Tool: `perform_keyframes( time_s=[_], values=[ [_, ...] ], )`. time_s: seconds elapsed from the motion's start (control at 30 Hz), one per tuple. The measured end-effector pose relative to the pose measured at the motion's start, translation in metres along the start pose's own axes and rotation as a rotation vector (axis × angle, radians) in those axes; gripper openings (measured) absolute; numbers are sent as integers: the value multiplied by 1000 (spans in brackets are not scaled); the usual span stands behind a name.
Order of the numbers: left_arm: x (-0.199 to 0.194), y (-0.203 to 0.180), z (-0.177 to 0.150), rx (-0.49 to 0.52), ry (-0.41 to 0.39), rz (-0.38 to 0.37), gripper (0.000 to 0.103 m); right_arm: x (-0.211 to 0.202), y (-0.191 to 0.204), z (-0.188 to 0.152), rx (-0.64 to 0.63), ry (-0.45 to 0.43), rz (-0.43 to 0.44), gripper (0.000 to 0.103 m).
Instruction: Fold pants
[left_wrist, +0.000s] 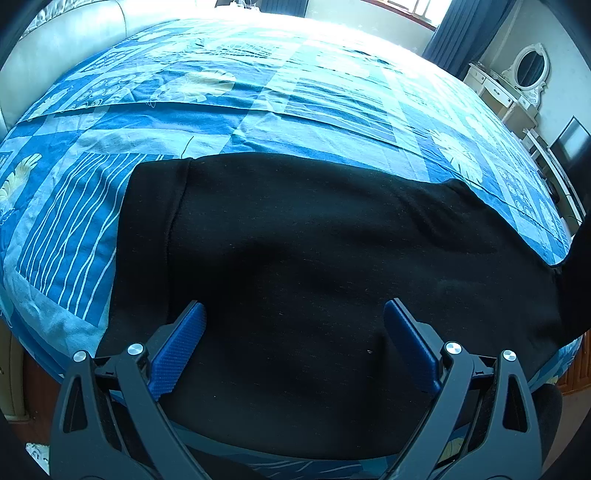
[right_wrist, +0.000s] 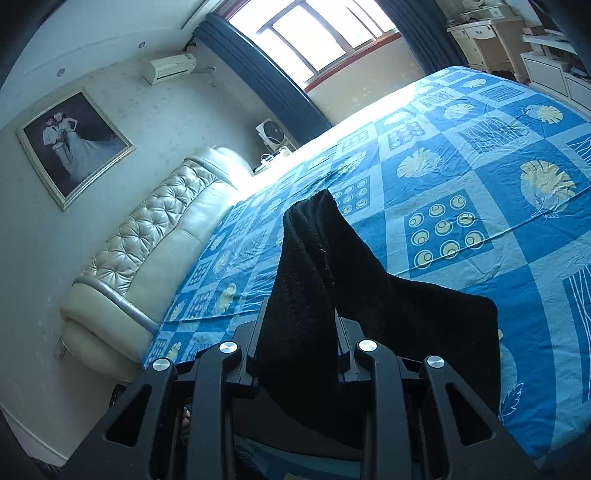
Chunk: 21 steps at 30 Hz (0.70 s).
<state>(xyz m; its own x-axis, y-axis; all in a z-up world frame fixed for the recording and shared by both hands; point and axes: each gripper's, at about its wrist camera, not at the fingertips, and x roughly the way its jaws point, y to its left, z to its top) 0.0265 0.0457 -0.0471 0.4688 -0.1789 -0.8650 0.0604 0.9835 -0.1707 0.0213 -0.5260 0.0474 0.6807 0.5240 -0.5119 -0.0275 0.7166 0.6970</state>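
Pants (left_wrist: 303, 258), black, spread flat on patterned bedspread (left_wrist: 258, 107); left gripper (left_wrist: 293, 317) hovers above, jaws wide; right gripper (right_wrist: 299, 317) tilted, clamping 1 raised end.

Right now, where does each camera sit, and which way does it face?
Left wrist: on the left gripper, angled down at the black pants on the bed; its open blue fingers show.
Right wrist: on the right gripper, facing the padded headboard and window; it is shut on a pants end.
Shared: pants, blue patterned bedsheet.
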Motion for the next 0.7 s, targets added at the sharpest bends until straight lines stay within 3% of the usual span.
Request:
perform_keyframes(
  time_s=[0.3, 0.7],
  values=[
    [-1, -3, -2, 5, 2, -3, 97, 97, 25, -63, -122, 207, -110, 28],
    [0, -4, -3, 11, 3, 0, 97, 148, 50, -116, -218, 349, -150, 28]
  ],
)
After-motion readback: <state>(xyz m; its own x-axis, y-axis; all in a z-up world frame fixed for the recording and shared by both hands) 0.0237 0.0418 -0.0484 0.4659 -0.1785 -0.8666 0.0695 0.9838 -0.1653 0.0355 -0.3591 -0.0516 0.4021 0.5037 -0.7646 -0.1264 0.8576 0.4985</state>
